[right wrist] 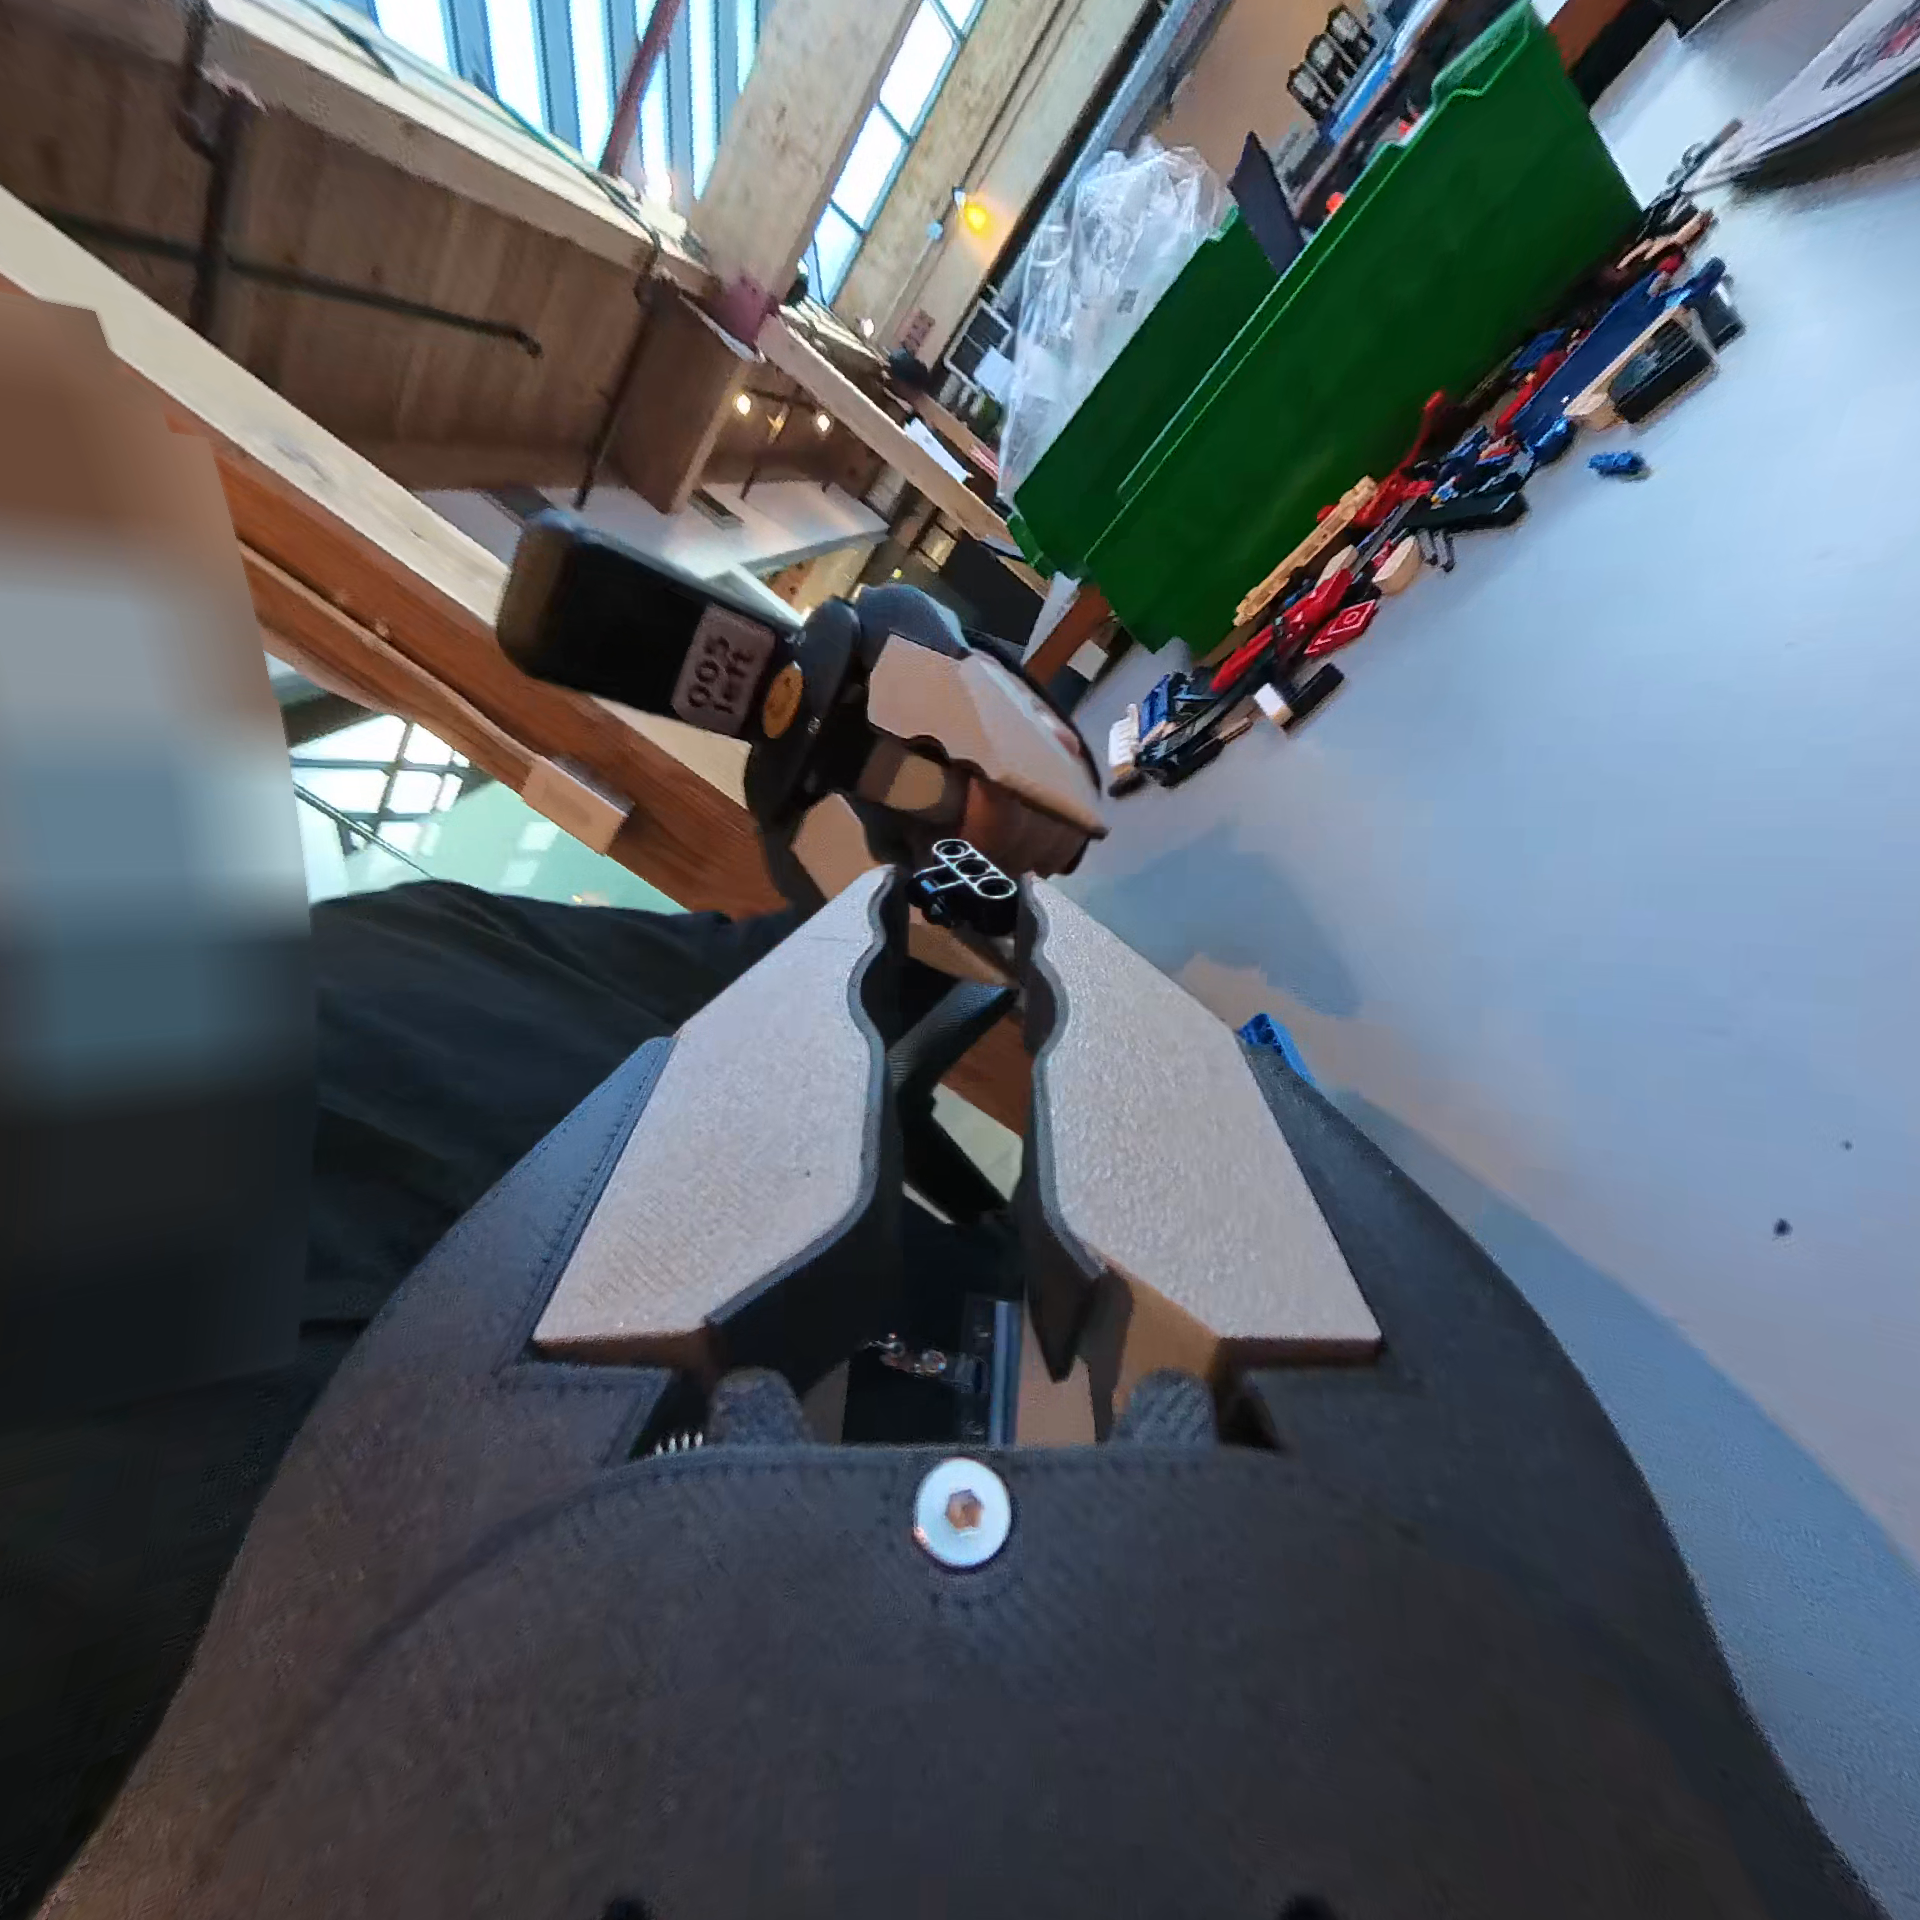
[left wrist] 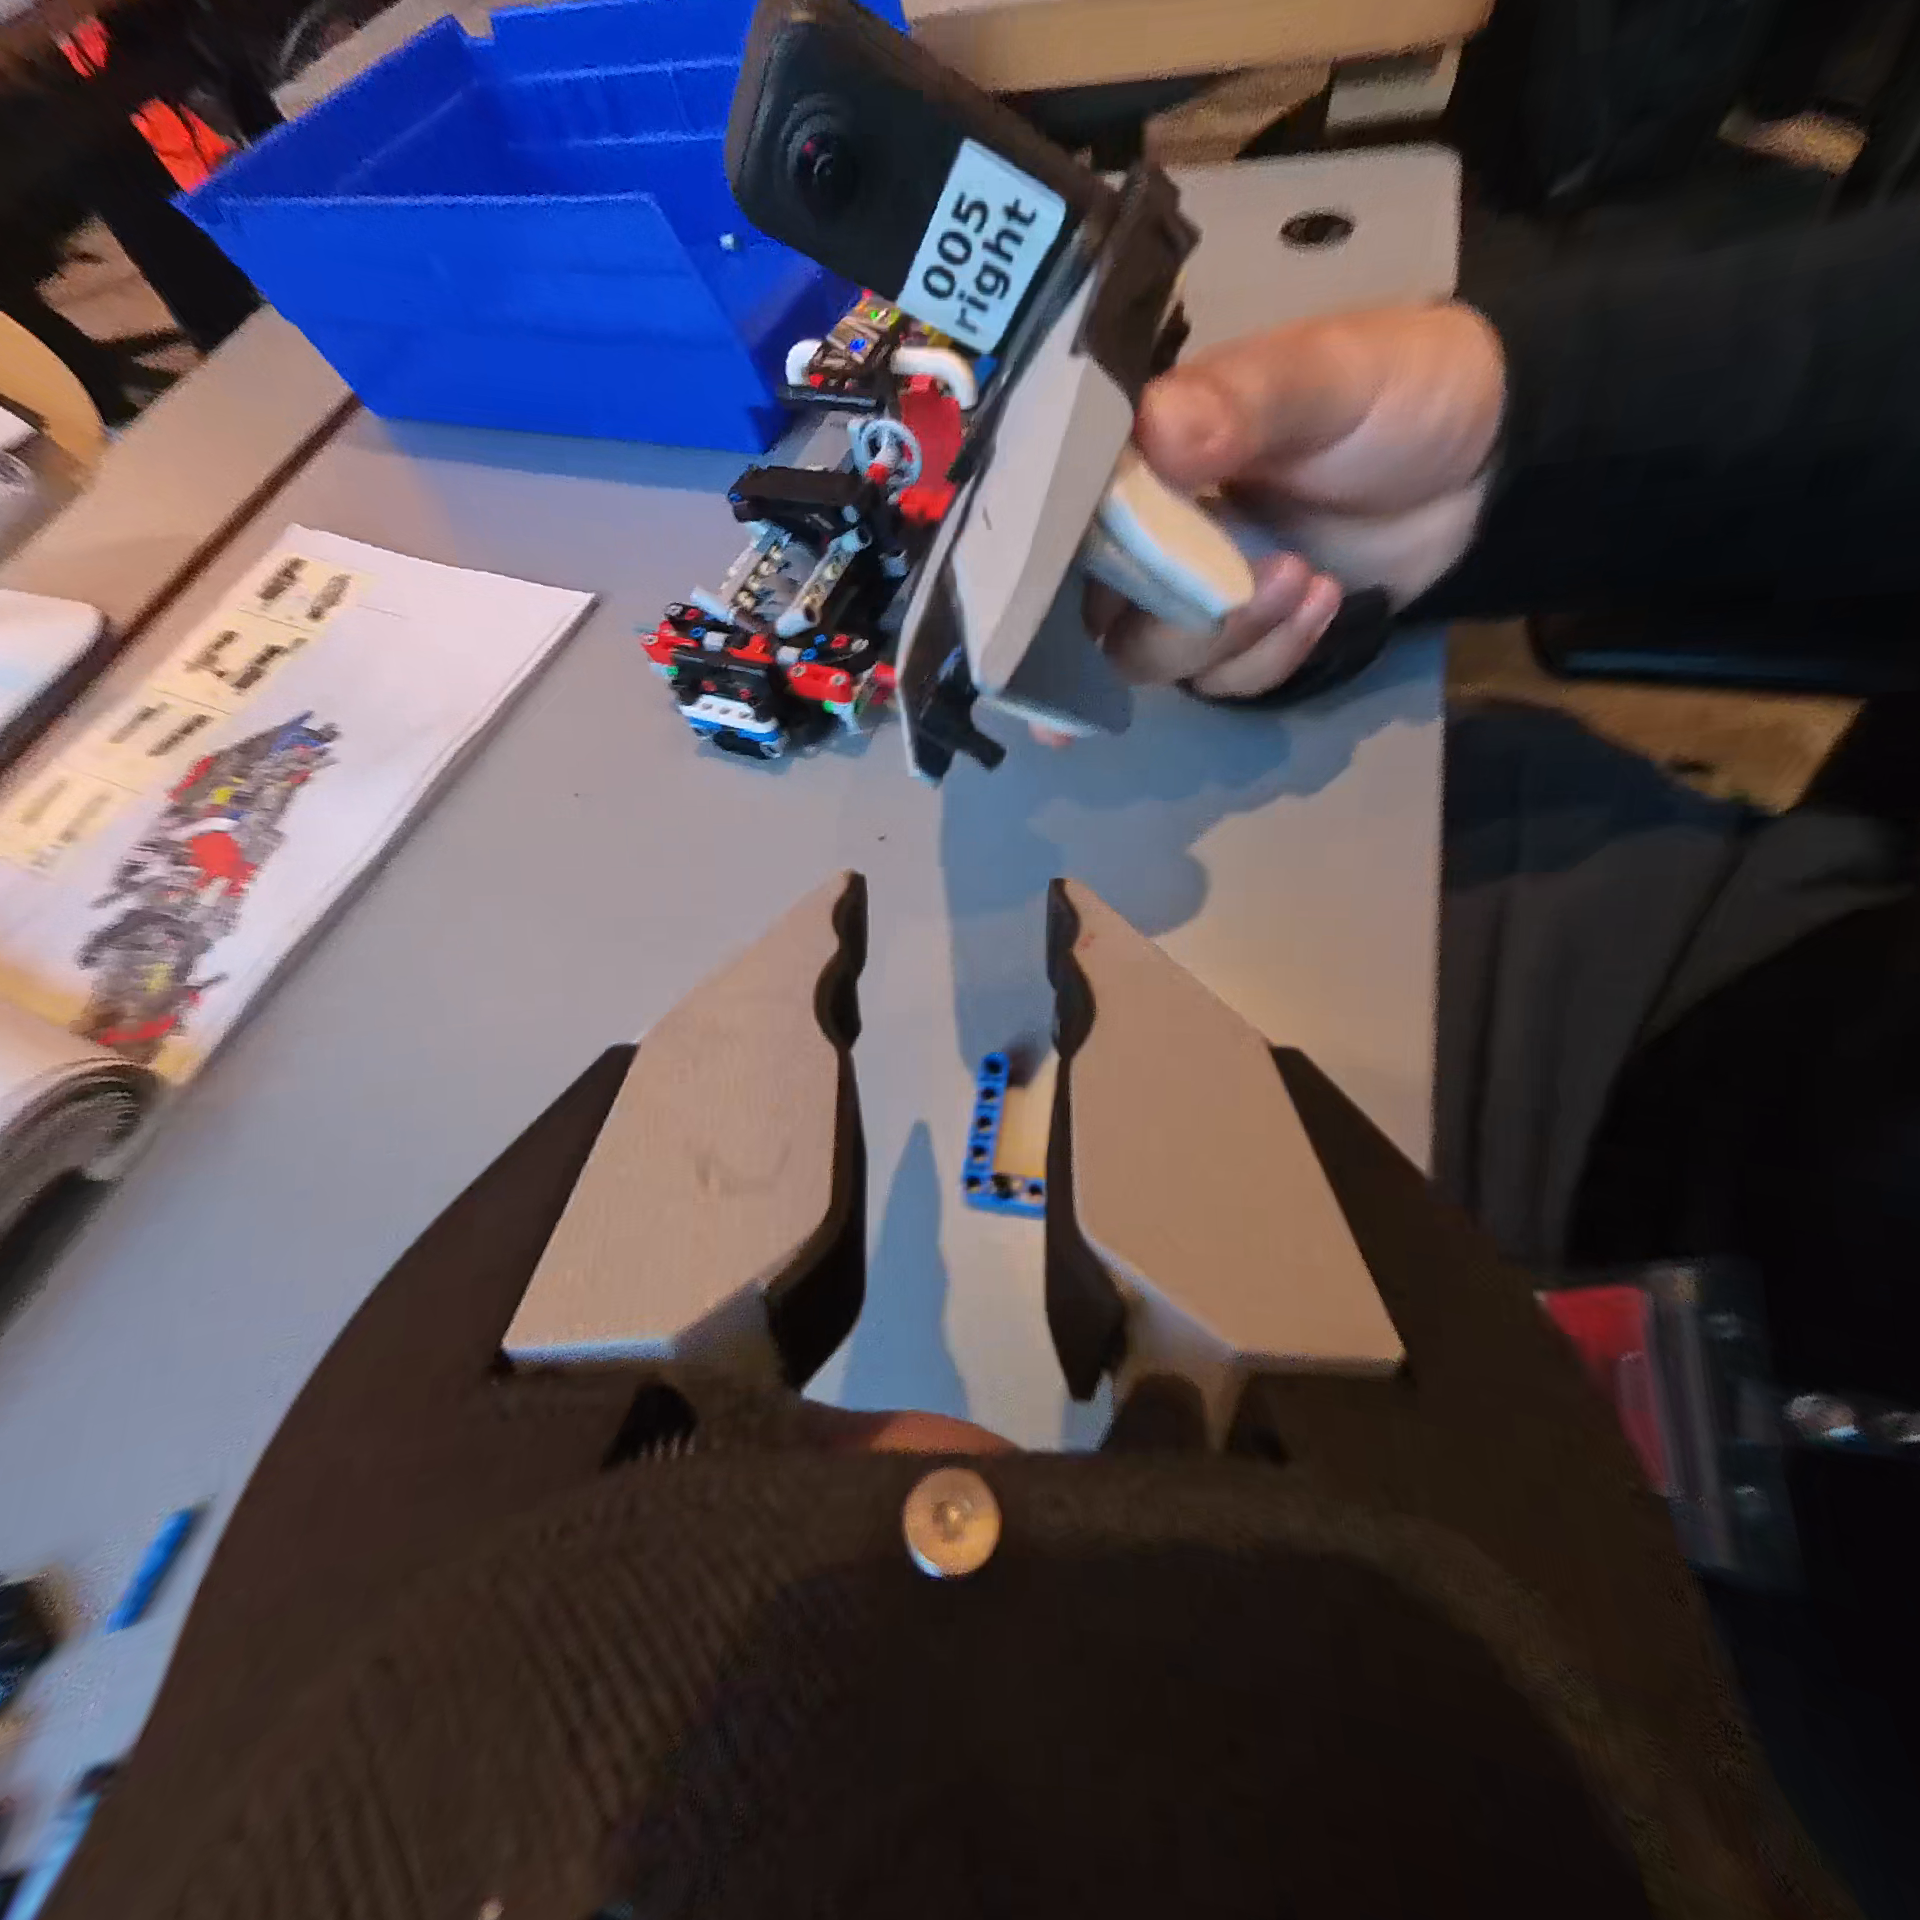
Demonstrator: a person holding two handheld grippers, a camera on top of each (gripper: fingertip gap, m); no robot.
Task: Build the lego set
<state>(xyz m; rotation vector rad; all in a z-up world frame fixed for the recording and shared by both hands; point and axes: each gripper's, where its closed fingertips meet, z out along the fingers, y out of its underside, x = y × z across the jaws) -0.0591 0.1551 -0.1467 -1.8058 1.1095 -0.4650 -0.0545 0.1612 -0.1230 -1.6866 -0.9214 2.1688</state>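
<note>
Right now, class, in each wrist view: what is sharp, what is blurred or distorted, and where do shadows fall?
Left wrist view: left gripper fairly sharp, instruction booklet and blue bin motion-blurred; soft shadows of the right gripper and hand on the grey table. Right wrist view: black lego beam crisp, scene tilted and wide-angle stretched, loose lego pile soft, mosaic patch at left.

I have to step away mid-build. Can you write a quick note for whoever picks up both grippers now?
Left gripper: open and empty, hovering over the grey table; a blue beam lies flat on the table between its fingers.
Right gripper: shut on a small black beam at its fingertips, held up off the table.
The half-built model stands near the blue bin; the instruction booklet lies open on the left.
Done: the model is partly assembled.
Left: probably fit the black beam, then pick up the blue one.
</note>
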